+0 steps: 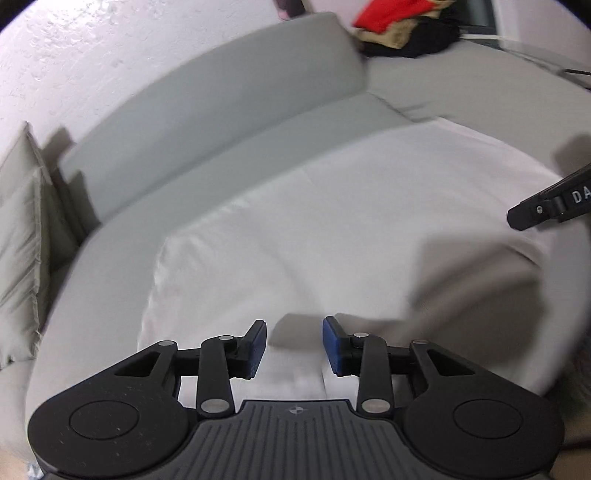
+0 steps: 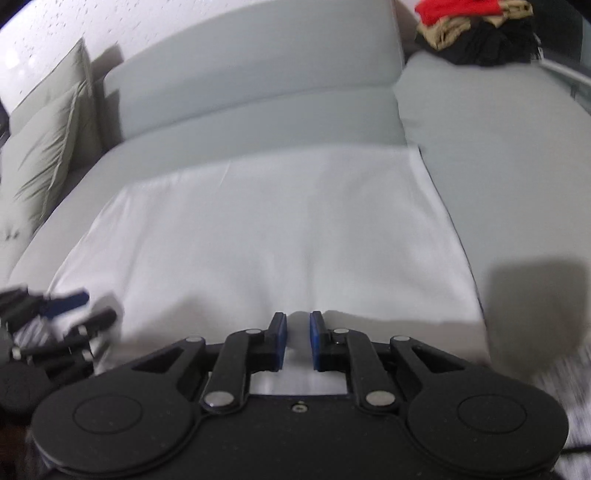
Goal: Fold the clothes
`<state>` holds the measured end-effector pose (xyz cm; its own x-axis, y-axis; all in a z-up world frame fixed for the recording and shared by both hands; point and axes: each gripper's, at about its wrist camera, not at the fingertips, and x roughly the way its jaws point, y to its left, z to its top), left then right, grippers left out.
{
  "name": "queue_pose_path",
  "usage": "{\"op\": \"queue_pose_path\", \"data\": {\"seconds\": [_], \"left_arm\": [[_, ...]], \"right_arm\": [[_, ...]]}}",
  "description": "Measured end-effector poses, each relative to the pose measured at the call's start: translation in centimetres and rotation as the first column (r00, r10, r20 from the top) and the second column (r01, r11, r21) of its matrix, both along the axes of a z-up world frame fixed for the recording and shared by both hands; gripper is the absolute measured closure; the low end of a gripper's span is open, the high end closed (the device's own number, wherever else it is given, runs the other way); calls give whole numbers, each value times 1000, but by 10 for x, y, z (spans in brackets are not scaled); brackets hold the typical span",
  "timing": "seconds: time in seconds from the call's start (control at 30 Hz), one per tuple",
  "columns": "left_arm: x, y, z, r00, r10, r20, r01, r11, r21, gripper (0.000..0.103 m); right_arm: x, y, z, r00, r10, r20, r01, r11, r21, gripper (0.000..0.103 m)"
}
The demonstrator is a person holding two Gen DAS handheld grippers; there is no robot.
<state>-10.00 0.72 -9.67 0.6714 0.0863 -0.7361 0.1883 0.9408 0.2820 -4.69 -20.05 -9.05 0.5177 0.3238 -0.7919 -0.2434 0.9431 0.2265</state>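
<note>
- Holding the left gripper (image 1: 293, 347) over the near edge of the white cloth (image 1: 332, 229), we find its blue pads (image 1: 258, 347) set a moderate gap apart, with white fabric showing in that gap; we cannot tell whether the pads press on it.
- We hold the right gripper (image 2: 298, 339) at the same near edge. Its blue pads (image 2: 281, 339) stand close together, with a raised fold of the white cloth (image 2: 277, 229) between them; they appear to pinch that fold.
- In the right wrist view the left gripper (image 2: 66, 299) shows at the lower left border, blurred, just above the cloth's near left corner. In the left wrist view a black part of the right gripper (image 1: 550, 206) enters from the right border over the cloth.
- We see the white cloth spread flat on the seat of a grey sofa (image 2: 258, 118). Its far edge lies near the foot of the backrest (image 2: 240, 70), and its right edge runs along the seam to the neighbouring seat cushion (image 2: 498, 147).
- A grey-green pillow (image 2: 48, 147) leans at the left end of the sofa, well apart from the cloth.
- A pile of other clothes (image 2: 476, 33), red, tan and black, sits on the far right part of the sofa, well apart from the white cloth.
- A white textured wall (image 1: 92, 55) rises behind the backrest.
</note>
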Motion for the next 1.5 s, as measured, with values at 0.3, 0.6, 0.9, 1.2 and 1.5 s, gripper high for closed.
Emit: {"op": "queue_pose_path", "data": {"seconds": [0.3, 0.6, 0.9, 1.2, 1.5], "left_arm": [[16, 22, 19, 993, 107, 52, -101, 988, -119, 58], [24, -7, -3, 999, 51, 2, -51, 999, 2, 54], [-7, 18, 14, 984, 161, -76, -170, 976, -134, 1], [-5, 10, 22, 986, 159, -59, -163, 984, -66, 1], [41, 34, 36, 971, 239, -24, -240, 962, -132, 1]], "right_arm": [[-14, -24, 26, 999, -36, 38, 33, 996, 77, 89], [5, 10, -3, 999, -45, 30, 45, 999, -18, 88], [-31, -64, 7, 984, -146, -103, 172, 923, 344, 36], [-32, -90, -10, 938, -297, -181, 347, 768, 539, 12], [-2, -93, -50, 822, -322, -470, 565, 563, 603, 30]]}}
